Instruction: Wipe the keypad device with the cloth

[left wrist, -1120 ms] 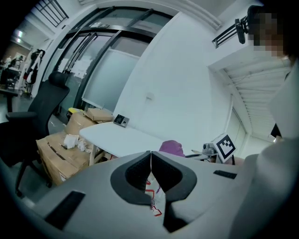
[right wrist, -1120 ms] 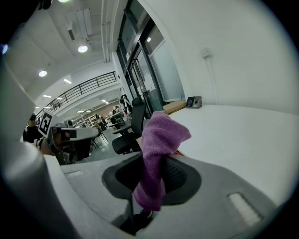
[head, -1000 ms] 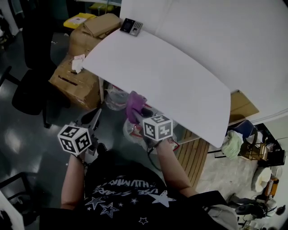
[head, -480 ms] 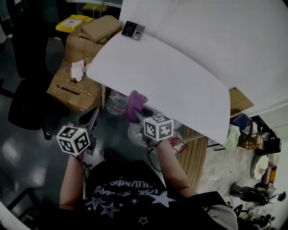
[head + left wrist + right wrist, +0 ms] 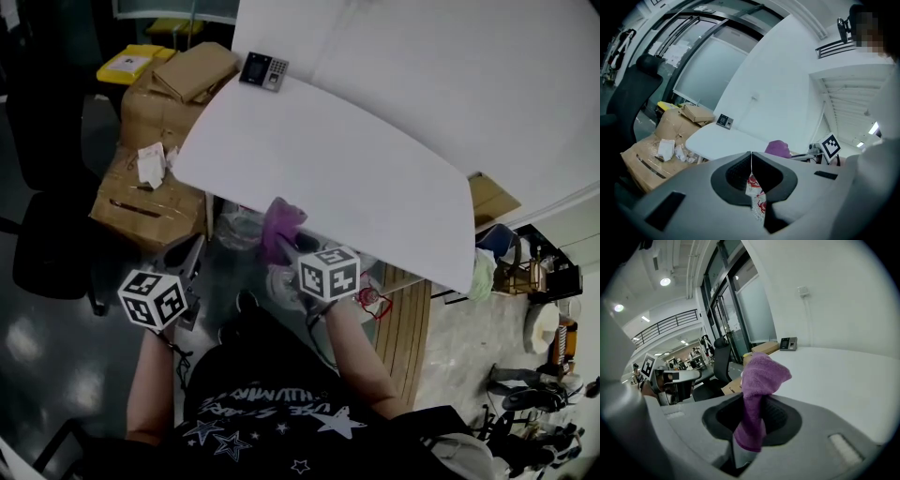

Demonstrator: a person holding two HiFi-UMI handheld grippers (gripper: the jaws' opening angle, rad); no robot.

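Observation:
The keypad device (image 5: 262,71) is a small dark box with a screen and keys, lying at the far left corner of the white table (image 5: 375,178); it shows small in the left gripper view (image 5: 724,121) and the right gripper view (image 5: 788,343). My right gripper (image 5: 286,246) is shut on a purple cloth (image 5: 279,223), which sticks up from its jaws (image 5: 759,380) just off the table's near edge. My left gripper (image 5: 192,258) hangs lower left over the floor, jaws shut with nothing in them (image 5: 751,180).
Cardboard boxes (image 5: 155,150) with crumpled paper stand left of the table, a black office chair (image 5: 47,253) further left. A plastic bag with red print (image 5: 281,281) lies under the table's near edge. Wooden slats (image 5: 403,319) and clutter sit at the right.
The view has shifted slightly, with the table and keypad device now a little nearer. Both grippers stay low by the table's near edge, the right one still holding the cloth.

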